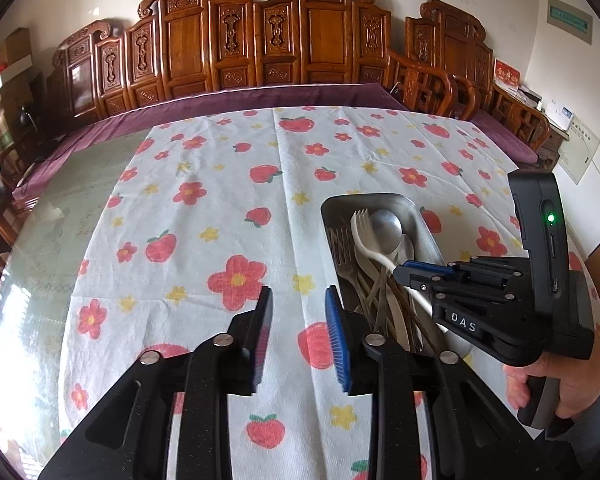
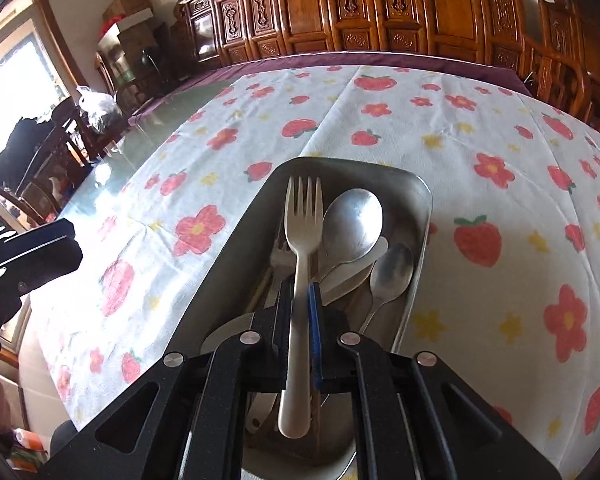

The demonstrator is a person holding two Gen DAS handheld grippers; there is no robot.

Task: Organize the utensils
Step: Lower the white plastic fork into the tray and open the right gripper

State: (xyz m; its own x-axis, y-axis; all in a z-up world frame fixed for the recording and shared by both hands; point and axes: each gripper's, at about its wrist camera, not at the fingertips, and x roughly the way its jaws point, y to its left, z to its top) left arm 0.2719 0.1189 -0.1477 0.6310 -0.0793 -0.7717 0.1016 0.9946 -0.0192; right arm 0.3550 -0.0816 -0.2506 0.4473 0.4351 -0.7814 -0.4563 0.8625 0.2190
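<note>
1. Right gripper (image 2: 302, 312) is clamped on the white plastic fork (image 2: 302, 240) by its handle, above the steel tray (image 2: 422, 216) of mixed cutlery.
2. Left gripper (image 1: 298, 332) hangs part-open, holding nothing, over the flowered cloth (image 1: 204, 184) beside the tray.
3. Lift the fork straight and level, I'd say, so its tines clear the big spoon (image 2: 352, 224).
</note>
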